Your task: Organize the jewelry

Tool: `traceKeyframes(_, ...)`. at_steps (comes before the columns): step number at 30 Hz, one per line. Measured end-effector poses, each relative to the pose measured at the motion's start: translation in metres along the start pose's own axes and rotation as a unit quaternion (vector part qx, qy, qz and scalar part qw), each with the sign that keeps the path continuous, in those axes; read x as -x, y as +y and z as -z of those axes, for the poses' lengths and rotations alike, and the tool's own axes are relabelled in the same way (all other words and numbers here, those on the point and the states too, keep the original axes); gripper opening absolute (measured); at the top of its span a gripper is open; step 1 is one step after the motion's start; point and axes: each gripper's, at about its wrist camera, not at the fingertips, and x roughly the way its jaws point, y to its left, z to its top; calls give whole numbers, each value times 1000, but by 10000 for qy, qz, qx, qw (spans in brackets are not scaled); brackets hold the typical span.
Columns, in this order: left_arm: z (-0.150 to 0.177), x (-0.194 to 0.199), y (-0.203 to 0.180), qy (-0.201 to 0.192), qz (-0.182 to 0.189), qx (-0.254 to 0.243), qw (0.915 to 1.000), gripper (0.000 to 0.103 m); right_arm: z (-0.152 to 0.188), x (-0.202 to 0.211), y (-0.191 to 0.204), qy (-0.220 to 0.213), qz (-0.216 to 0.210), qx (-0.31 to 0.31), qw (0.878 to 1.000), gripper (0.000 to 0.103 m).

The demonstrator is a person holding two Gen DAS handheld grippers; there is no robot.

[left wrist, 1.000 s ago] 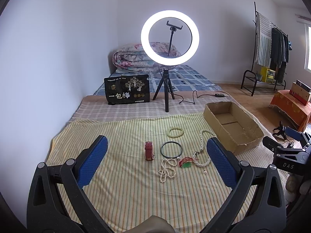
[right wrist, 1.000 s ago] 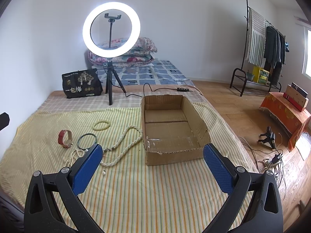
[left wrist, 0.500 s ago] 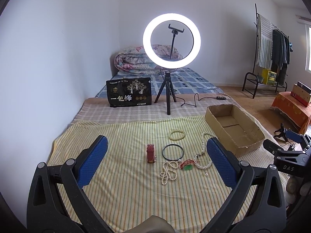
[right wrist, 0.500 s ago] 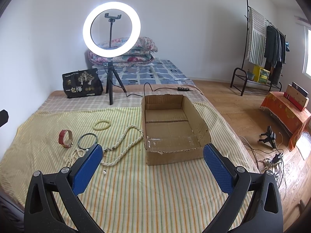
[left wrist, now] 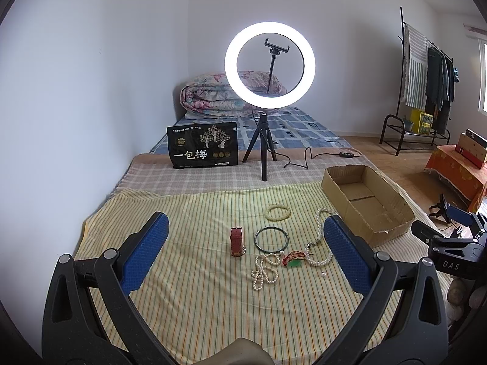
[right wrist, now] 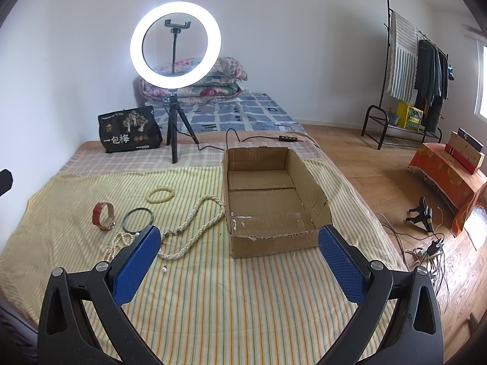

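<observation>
Slightly pulled back and tilted down, the left tool [left wrist: 243, 249] now shows the ring light [left wrist: 270, 66] lower in its view than a second ago; the right tool [right wrist: 239, 258] has barely shifted. Both tools hover above the bed with blue pads spread wide, holding nothing.

On the striped sheet [left wrist: 182, 289], from left to right, lie a red watch [left wrist: 236, 241], a short pearl strand [left wrist: 265, 270], a dark bangle [left wrist: 271, 239], a pale bead bracelet [left wrist: 277, 212] farther back, a red-and-green charm [left wrist: 293, 260], and a long pearl necklace [left wrist: 319, 243] whose far loop lies just beside the box [left wrist: 368, 203]. That open cardboard box, with nothing visible inside, sits at the right, near the bed's edge.

Nothing seems sorted yet. The pearl strand, charm and necklace clasp lie close together, perhaps touching, so lifting one may drag another along. Long strands could snag on the box's torn front rim [right wrist: 274, 236], or slip from the pads and fall to the floor.
</observation>
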Motion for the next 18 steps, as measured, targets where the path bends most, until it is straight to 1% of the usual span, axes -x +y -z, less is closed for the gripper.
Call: traceKeyframes(18,2,0,0,-9,2,2,10000,103,0,-1,0,11,-6,2,10000,102)
